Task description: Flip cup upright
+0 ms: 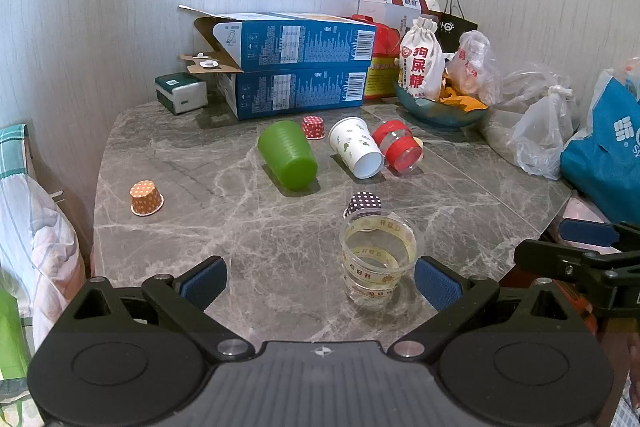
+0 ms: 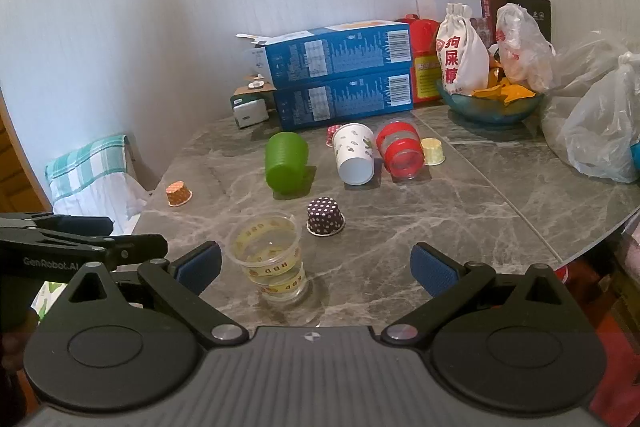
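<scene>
A clear plastic cup [image 1: 378, 257] with yellow lettering stands upright on the marble table [image 1: 200, 235], just ahead of my open, empty left gripper [image 1: 320, 281]. It also shows in the right wrist view [image 2: 270, 257], left of centre before my open, empty right gripper [image 2: 316, 269]. Farther back lie three cups on their sides: a green cup [image 1: 287, 155], a white printed paper cup [image 1: 355, 147] and a red-banded clear cup [image 1: 398, 146]. In the right wrist view they are the green cup [image 2: 286, 163], white cup [image 2: 354, 153] and red cup [image 2: 400, 149].
Small paper baking cups sit upside down: orange [image 1: 146, 198], dark dotted [image 1: 363, 203], red [image 1: 313, 127], yellow [image 2: 433, 151]. Two stacked blue boxes [image 1: 296, 67], a tissue pack [image 1: 181, 93], a bowl [image 1: 440, 111] with a cloth pouch, and plastic bags [image 1: 544, 135] crowd the back and right.
</scene>
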A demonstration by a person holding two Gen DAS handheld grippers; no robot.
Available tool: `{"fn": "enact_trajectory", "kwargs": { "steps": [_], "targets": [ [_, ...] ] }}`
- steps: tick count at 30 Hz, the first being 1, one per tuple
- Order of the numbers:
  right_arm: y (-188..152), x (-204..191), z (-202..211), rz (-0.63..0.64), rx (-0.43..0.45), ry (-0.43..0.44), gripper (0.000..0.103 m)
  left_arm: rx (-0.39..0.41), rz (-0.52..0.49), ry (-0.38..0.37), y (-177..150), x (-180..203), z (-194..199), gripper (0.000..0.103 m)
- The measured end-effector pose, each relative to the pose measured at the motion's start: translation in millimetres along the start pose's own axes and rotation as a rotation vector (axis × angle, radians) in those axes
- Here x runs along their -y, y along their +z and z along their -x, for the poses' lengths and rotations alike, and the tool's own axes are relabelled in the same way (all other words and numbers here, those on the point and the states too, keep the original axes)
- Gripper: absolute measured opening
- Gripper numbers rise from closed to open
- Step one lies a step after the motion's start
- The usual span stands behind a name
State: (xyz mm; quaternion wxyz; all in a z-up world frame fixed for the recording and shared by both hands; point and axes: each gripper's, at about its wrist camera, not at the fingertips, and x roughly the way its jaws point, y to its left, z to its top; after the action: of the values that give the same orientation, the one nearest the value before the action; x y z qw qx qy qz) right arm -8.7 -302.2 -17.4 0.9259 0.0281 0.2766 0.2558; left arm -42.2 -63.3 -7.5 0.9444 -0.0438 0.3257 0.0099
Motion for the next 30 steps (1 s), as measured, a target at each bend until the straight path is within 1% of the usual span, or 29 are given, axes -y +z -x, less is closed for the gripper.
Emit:
{"fn": "enact_trajectory", "kwargs": {
  "steps": [20,30],
  "targets": [
    [-2.1,1.5,0.4,-0.005,-0.004,0.009,0.102,-0.005,0.0,-0.003,-2.2,4.5,-0.8,0.101],
    [-1.7,1.4,-0.4,-0.004,-0.008,0.009,0.102,0.005,-0.021,-0.007,-6.2,8.7,-1.8,0.101]
  ]
}}
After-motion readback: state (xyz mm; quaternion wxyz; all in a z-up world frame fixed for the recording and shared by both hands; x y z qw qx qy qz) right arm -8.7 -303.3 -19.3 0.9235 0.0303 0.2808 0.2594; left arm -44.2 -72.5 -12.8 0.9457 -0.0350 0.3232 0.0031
